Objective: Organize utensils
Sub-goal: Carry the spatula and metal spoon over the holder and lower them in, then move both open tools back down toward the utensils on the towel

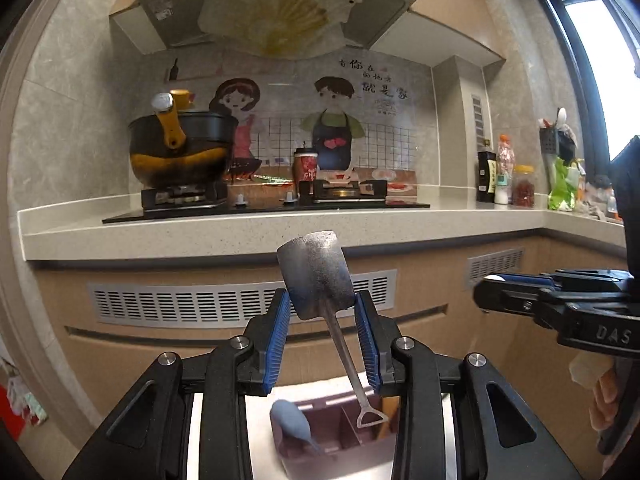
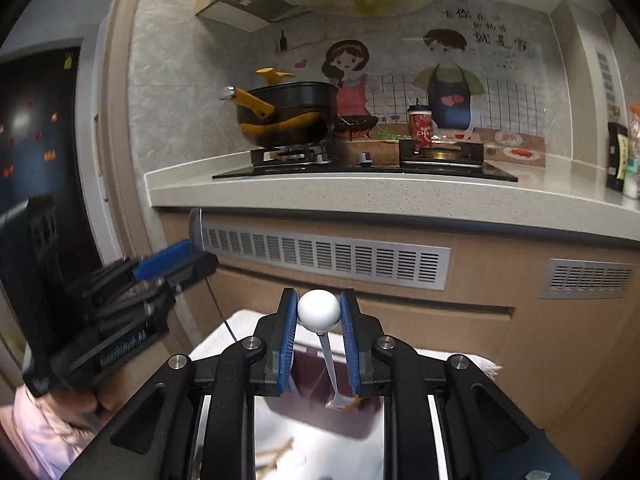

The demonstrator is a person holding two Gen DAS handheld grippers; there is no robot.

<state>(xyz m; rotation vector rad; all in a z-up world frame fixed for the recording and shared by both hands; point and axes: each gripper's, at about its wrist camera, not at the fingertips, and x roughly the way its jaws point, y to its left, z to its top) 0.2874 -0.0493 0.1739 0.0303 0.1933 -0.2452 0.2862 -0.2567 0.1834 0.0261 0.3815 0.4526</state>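
Blue pads of the left gripper [image 1: 322, 306] pinch a metal spatula [image 1: 316, 276] blade-up at frame centre, the right gripper [image 2: 319, 312] pinches a white-knobbed utensil [image 2: 319, 307]; lower each handle straight into the maroon organizer [image 1: 352, 424] at the bottom.

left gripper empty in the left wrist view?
No, the left gripper holds a metal spatula by its blade between the blue pads, handle hanging down.
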